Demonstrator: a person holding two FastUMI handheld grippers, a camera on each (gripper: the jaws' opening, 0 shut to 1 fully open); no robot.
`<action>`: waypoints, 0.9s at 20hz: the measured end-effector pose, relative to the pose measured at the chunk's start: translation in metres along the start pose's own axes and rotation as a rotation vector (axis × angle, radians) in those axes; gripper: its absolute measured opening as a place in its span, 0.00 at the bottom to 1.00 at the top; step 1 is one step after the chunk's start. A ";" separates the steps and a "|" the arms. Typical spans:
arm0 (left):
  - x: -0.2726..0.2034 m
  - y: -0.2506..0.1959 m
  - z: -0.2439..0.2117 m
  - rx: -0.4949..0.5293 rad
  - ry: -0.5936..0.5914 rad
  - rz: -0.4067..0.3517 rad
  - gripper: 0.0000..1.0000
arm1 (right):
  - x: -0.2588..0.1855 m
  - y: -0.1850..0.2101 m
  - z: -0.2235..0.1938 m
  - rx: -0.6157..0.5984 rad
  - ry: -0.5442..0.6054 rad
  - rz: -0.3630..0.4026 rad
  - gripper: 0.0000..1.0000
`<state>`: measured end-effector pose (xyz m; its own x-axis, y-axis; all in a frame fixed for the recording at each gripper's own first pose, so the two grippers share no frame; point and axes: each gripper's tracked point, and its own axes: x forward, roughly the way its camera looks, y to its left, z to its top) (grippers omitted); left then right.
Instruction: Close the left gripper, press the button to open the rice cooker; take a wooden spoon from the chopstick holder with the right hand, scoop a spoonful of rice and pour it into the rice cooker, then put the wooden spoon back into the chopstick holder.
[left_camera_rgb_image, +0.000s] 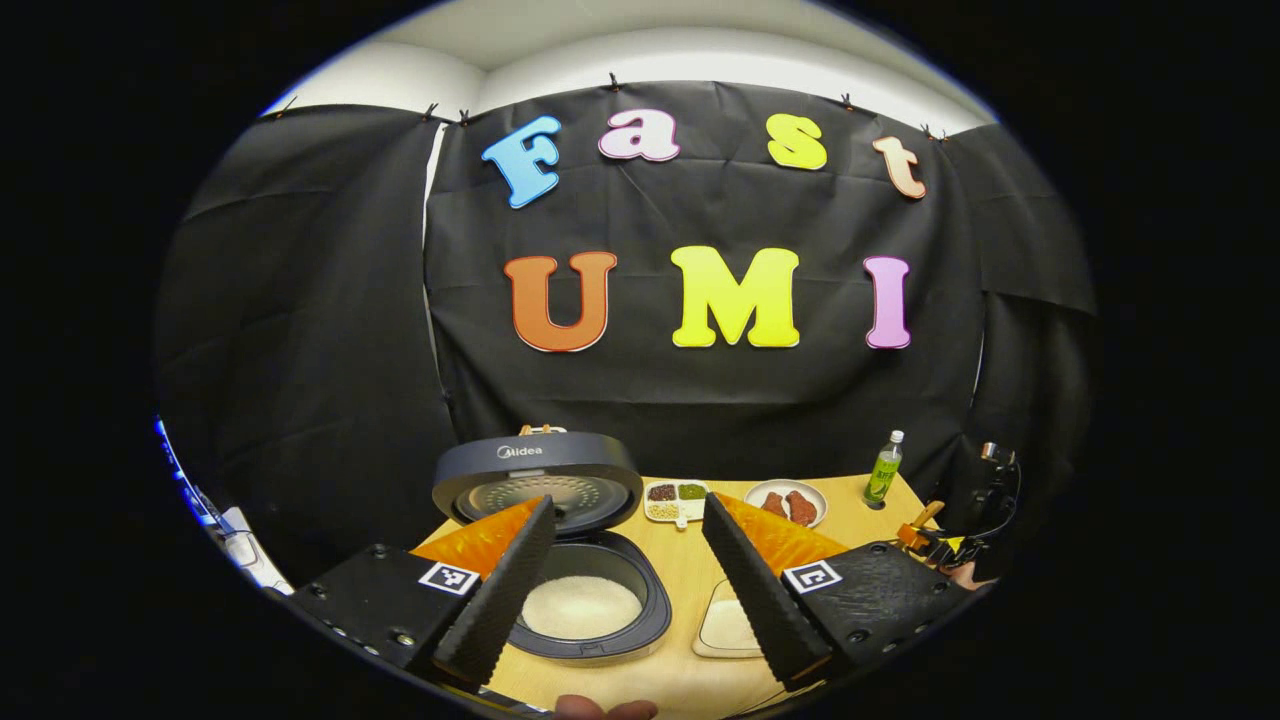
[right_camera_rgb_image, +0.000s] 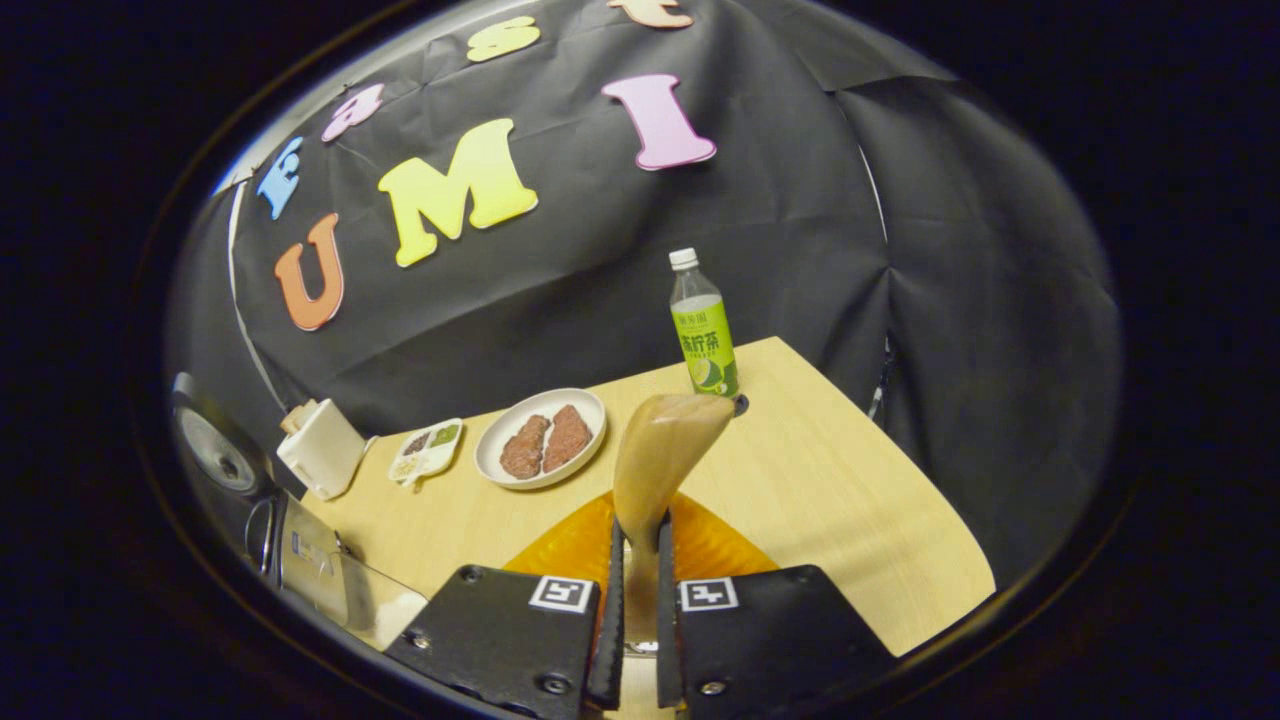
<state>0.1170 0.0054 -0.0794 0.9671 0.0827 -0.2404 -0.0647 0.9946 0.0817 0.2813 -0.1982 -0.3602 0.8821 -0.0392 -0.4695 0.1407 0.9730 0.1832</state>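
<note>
Rice cooker (left_camera_rgb_image: 560, 540), the dark round one, is standing open: lid tipped up at the back, white rice lying in the inner pot. So I'd judge the button press done.

Left gripper (left_camera_rgb_image: 628, 590) is hanging released, jaws spread wide, gripping nothing, hovering just in front of the cooker and looking down into the pot.

Just right of the cooker, a pale shallow rice tray (left_camera_rgb_image: 728, 628) is sitting on the light wooden table (left_camera_rgb_image: 690, 570), partly hidden by a finger. Behind and right of the cooker: a small white divided dish of grains (left_camera_rgb_image: 677, 500), a white plate with two brown meat pieces (left_camera_rgb_image: 786, 502), then a green-labelled drink bottle (left_camera_rgb_image: 884, 467) well right.

Right gripper (right_camera_rgb_image: 640, 620) is clenched on the light wooden spoon (right_camera_rgb_image: 668, 450), both fingers pressing the handle, bowl pointing up and forward, well to the right of the cooker. Bowl looks bare from this side; can't tell whether it's carrying rice.

White boxy chopstick holder (right_camera_rgb_image: 322, 448) is sitting behind the cooker.

Judgement: spoon is out of the holder. Whether the scoop and pour are done, can't tell. Returning the spoon to the holder is definitely left.
</note>
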 end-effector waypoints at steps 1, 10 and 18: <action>0.000 0.003 0.002 -0.012 -0.006 0.009 0.95 | -0.002 -0.001 0.005 -0.012 -0.011 -0.002 0.19; -0.005 0.036 0.034 -0.022 -0.093 0.070 0.95 | -0.056 -0.014 0.083 -0.064 -0.174 -0.071 0.97; 0.009 0.073 0.081 -0.100 -0.128 0.134 0.95 | -0.170 0.053 0.164 -0.108 -0.374 0.000 0.99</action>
<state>0.1409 0.0740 0.0024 0.9712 0.2121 -0.1081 -0.2127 0.9771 0.0067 0.2127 -0.1774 -0.1294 0.9879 -0.1000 -0.1188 0.1100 0.9906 0.0816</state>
